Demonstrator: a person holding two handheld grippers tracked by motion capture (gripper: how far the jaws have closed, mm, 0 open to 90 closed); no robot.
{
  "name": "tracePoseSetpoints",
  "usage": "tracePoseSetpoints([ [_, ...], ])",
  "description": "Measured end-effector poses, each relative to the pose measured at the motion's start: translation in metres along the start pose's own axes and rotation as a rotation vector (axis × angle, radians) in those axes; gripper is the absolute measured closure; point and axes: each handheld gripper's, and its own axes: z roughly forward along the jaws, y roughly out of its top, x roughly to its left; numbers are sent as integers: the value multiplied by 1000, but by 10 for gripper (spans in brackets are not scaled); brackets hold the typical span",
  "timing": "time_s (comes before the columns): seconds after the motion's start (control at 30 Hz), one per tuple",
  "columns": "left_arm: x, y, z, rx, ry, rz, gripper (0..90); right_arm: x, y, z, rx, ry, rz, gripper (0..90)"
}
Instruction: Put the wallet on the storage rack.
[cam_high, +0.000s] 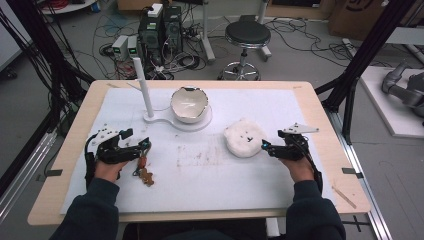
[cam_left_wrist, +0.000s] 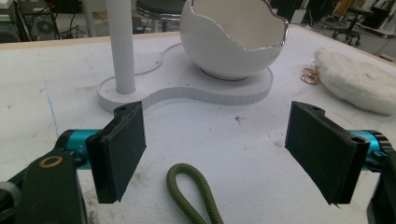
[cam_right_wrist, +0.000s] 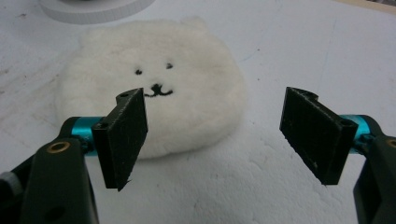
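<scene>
Right tool (cam_high: 267, 147) at right of the high view, jaws spread and empty; white plush bear pouch (cam_high: 244, 139) lies on the bench just left of its tips, apart. Left tool (cam_high: 142, 148) at lower left, also spread, with an olive cord loop (cam_left_wrist: 194, 196) lying on the bench between its jaws, unpinched.

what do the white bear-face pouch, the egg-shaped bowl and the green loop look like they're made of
The bear-face pouch looks like fluffy plush fabric: matted white pile, with a face that seems stitched in black. The egg-shaped bowl seems glazed ceramic, possibly glossy plastic: smooth and shiny, with a silvery line along its jagged rim. The green loop looks like braided cord, with a matt, woven texture.
</scene>
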Motion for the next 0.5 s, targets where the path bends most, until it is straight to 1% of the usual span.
tracePoseSetpoints([
  [0.03, 0, 0, 1, 4, -3, 1, 204, -1, 4, 8, -8, 6, 15, 235],
  [0.07, 0, 0, 1, 4, -3, 1, 205, -1, 4, 8, -8, 6, 15, 235],
  [0.1, -1, 0, 2, 4, -5, -1, 207, -3, 5, 21, 24, 16, 34, 235],
  [0.17, -2, 0, 3, 6, -12, 3, 209, -4, 6, 35, 69, 19, 41, 241],
  [0.2, -2, 0, 3, 6, -12, 3, 210, -6, 6, 42, 103, 18, 48, 247],
  [0.23, -3, 0, 3, 6, -13, 4, 210, -7, 6, 49, 149, 9, 59, 247],
  [0.27, -3, 0, 3, 6, -13, 4, 210, -7, 6, 49, 149, 9, 59, 247],
  [0.3, -3, 0, 4, 6, -14, 3, 210, -12, 3, 58, 191, 45, 108, 253],
  [0.33, -3, 0, 4, 10, -15, 3, 210, -15, 3, 58, 190, 64, 131, 271],
  [0.37, -3, 0, 4, 12, -16, 4, 209, -15, 3, 57, 192, 76, 129, 350],
  [0.4, -3, 0, 4, 12, -16, 4, 210, -17, 3, 56, 188, 132, 121, 491],
  [0.43, -3, 0, 5, 16, -19, 5, 211, -15, 3, 54, 195, 151, 121, 526],
  [0.47, -4, 0, 5, 16, -21, 4, 211, -15, 3, 54, 195, 151, 121, 526],
  [0.5, -5, 0, 6, 21, -25, 7, 217, -13, 5, 51, 199, 148, 96, 673],
])
